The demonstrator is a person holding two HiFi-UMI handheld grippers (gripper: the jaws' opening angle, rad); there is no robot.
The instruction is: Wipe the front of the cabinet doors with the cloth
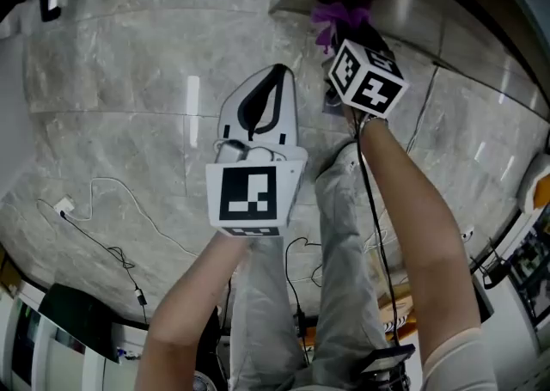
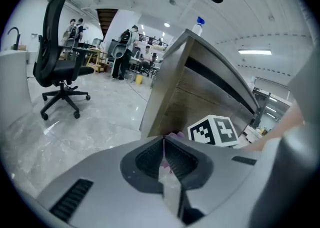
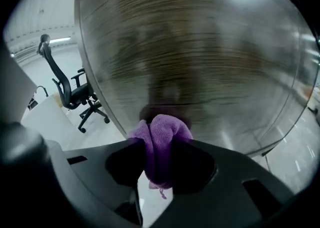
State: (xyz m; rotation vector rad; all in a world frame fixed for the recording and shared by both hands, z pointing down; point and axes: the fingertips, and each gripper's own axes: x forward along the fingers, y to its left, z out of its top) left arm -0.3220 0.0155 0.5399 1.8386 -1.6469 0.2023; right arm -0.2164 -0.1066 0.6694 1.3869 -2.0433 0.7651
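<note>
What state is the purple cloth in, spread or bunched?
Bunched: the right gripper view shows the cloth wadded into a lump, clamped in the right gripper, with its rounded end toward the cabinet door.

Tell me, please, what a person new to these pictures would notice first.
The purple cloth stands out first: it is bunched between the jaws of the right gripper, right up at the wood-grain cabinet door that fills that gripper's view. Next comes the left gripper, shut on nothing and held back from the cabinet, with a black office chair on the pale floor at the left of its view.
</note>
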